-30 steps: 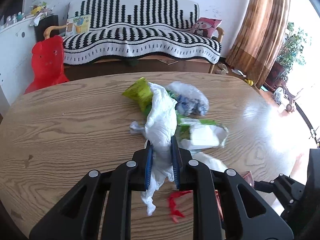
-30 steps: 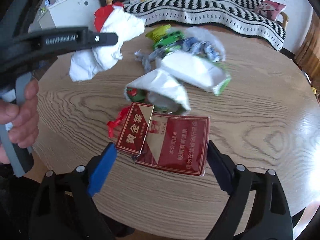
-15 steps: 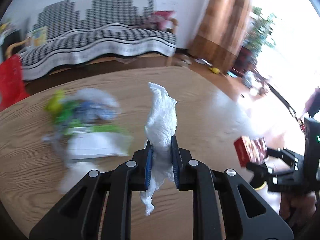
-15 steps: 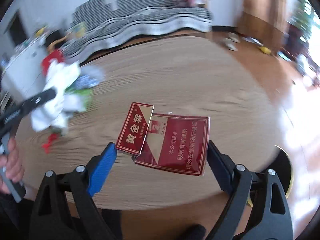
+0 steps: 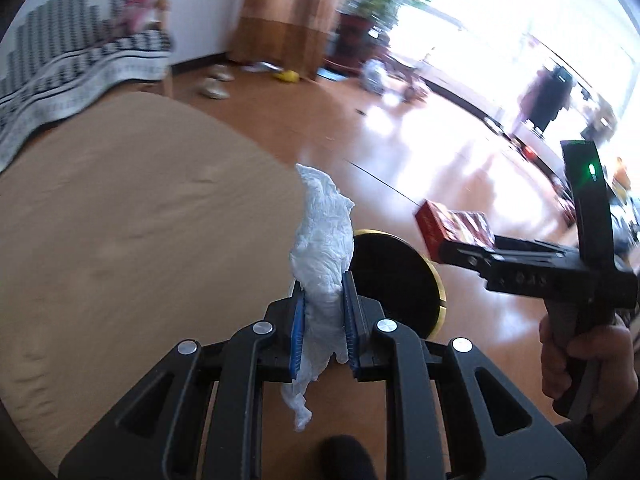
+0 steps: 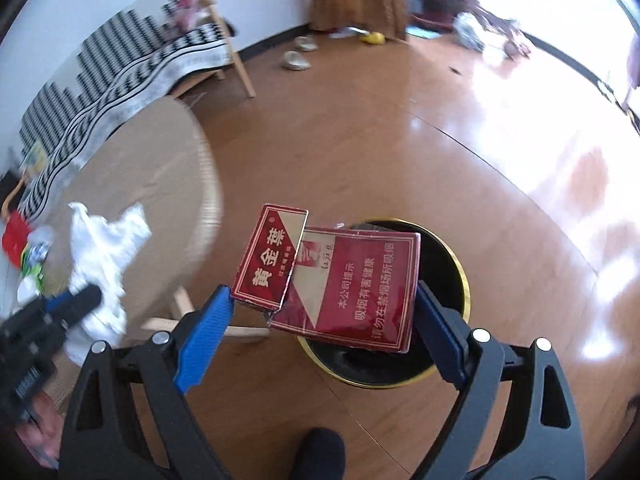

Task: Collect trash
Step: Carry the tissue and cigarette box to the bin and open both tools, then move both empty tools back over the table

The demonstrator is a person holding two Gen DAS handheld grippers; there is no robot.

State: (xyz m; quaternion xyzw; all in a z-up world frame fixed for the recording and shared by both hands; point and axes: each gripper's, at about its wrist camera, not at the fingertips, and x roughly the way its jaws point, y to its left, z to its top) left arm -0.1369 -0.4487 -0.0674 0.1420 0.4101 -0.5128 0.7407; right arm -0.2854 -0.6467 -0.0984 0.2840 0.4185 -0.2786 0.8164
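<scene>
We carry two pieces of trash at once, and both are off the table and near the bin (image 6: pixel 460 276), the black round one with a gold rim standing on the wooden floor. The red cigarette pack (image 6: pixel 344 288), flattened with its lid flap hinged open, is pinched across its width by the right gripper (image 6: pixel 320 312), jaws pressed against the two edges so the flat card cannot slide out; it hangs directly over the bin's mouth, which we judge is the reason for holding it level and central there, since letting go should drop it straight in. The crumpled white tissue (image 5: pixel 324 264) is clamped at its middle by the left gripper (image 5: pixel 323 320), blue pads squeezed tight on the soft wad with tails sticking out above and below; it sits above the near edge of the bin, not yet over the opening, so we judge it waits its turn behind the pack. Beside the bin, the round wooden table (image 6: pixel 160 184) stands to its left, with more wrappers (image 6: pixel 32 256) left at its far side, so collecting is not finished.
</scene>
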